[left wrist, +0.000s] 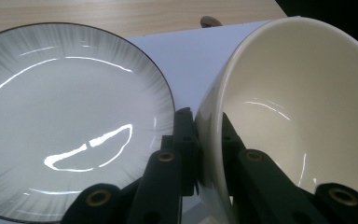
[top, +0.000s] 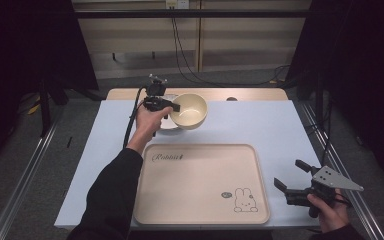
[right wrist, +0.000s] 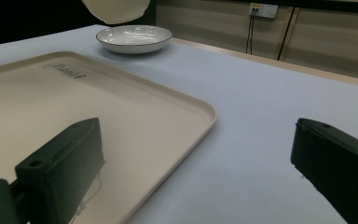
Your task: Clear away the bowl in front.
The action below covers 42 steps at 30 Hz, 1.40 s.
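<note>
My left gripper (top: 172,106) is clamped on the rim of the cream bowl (top: 189,111), one jaw inside and one outside, the bowl lifted and tilted just above the grey-rimmed plate (left wrist: 70,121). I'd keep that pinch firm and carry it level toward the tray (top: 200,212), clearing the plate. My right gripper (top: 292,179) rests beside the tray, jaws wide apart, holding nothing.

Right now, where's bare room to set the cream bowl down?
The beige rabbit-print tray is bare across its whole floor. The light blue table cover is free between the tray's far rim and the wooden strip, on the right. It is crowded far left: the white dark-rimmed plate lies right beside the held cream bowl.
</note>
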### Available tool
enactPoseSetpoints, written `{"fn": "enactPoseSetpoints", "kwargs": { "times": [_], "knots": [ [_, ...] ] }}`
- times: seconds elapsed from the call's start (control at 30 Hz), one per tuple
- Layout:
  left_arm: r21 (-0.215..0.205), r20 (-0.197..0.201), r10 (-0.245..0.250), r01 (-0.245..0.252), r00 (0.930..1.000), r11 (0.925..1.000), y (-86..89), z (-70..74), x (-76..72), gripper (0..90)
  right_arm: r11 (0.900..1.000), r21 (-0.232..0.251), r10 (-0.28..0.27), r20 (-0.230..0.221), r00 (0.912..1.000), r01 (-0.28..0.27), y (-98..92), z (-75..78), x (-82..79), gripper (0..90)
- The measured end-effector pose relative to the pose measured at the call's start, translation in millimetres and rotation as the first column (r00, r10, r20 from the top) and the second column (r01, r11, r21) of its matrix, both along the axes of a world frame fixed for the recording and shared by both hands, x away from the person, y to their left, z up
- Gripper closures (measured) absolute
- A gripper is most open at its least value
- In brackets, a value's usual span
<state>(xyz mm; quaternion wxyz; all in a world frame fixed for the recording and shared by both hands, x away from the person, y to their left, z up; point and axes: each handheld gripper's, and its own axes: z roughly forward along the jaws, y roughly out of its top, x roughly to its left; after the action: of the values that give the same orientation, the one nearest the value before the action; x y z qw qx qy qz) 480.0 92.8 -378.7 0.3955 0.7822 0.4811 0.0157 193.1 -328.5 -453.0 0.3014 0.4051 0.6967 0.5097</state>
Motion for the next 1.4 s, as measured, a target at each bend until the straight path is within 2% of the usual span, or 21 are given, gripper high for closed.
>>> {"fn": "enactPoseSetpoints", "kwargs": {
  "times": [0.03, 0.2, 0.3, 0.43, 0.6, 0.9, 1.07, 1.1, 1.3, 1.37, 1.4],
  "knots": [
    [0.006, -0.002, -0.016, 0.016, 0.9999, 0.9999, -3.9, -0.3, -1.8, 84.0, 1.000, 0.001, -0.003, 0.001, 1.0000, 0.003, 0.3, -0.1, 0.1, 2.0],
    [-0.007, -0.011, -0.033, 0.032, 0.9994, 0.9994, -15.0, -2.9, -6.2, 84.0, 1.000, -0.002, 0.002, 0.001, 1.0000, -0.002, 0.0, 0.0, 0.2, 2.0],
    [0.007, -0.014, -0.054, 0.054, 0.9985, 0.9985, -19.3, -4.7, -8.0, 83.9, 1.000, 0.000, 0.002, 0.000, 1.0000, -0.002, -0.1, 0.0, 0.2, 2.0],
    [0.000, -0.016, -0.055, 0.055, 0.9984, 0.9985, -23.9, -6.8, -10.2, 83.9, 1.000, -0.001, -0.002, 0.003, 1.0000, 0.002, 0.2, -0.1, 0.2, 2.0],
    [0.000, -0.024, -0.079, 0.079, 0.9966, 0.9969, -34.0, -8.4, -16.0, 83.9, 1.000, 0.002, 0.001, 0.002, 1.0000, -0.001, 0.7, -0.1, 0.5, 2.0],
    [0.023, -0.036, -0.140, 0.141, 0.9895, 0.9898, -53.8, -11.0, -22.4, 84.0, 1.000, 0.001, 0.000, 0.003, 1.0000, 0.000, 0.5, -0.1, 0.5, 2.0],
    [0.021, -0.042, -0.151, 0.152, 0.9876, 0.9881, -64.2, -14.5, -26.2, 84.0, 1.000, 0.003, 0.002, 0.002, 1.0000, -0.002, 0.7, -0.1, 0.5, 2.0],
    [0.026, -0.047, -0.174, 0.175, 0.9837, 0.9842, -67.7, -16.5, -27.1, 84.0, 1.000, 0.002, 0.001, 0.004, 1.0000, -0.001, 0.5, -0.1, 0.6, 2.0],
    [0.017, -0.050, -0.175, 0.176, 0.9833, 0.9842, -80.8, -20.2, -31.4, 84.0, 1.000, 0.003, 0.004, 0.004, 1.0000, -0.004, 0.5, -0.1, 0.6, 2.0],
    [0.027, -0.055, -0.196, 0.198, 0.9791, 0.9799, -83.5, -19.7, -31.9, 84.0, 1.000, 0.004, 0.005, 0.002, 1.0000, -0.005, 0.5, 0.0, 0.6, 1.9],
    [0.021, -0.051, -0.193, 0.195, 0.9798, 0.9806, -86.9, -20.2, -32.9, 84.0, 1.000, 0.004, 0.005, 0.002, 1.0000, -0.005, 0.5, 0.0, 0.6, 1.9]
  ]
}}
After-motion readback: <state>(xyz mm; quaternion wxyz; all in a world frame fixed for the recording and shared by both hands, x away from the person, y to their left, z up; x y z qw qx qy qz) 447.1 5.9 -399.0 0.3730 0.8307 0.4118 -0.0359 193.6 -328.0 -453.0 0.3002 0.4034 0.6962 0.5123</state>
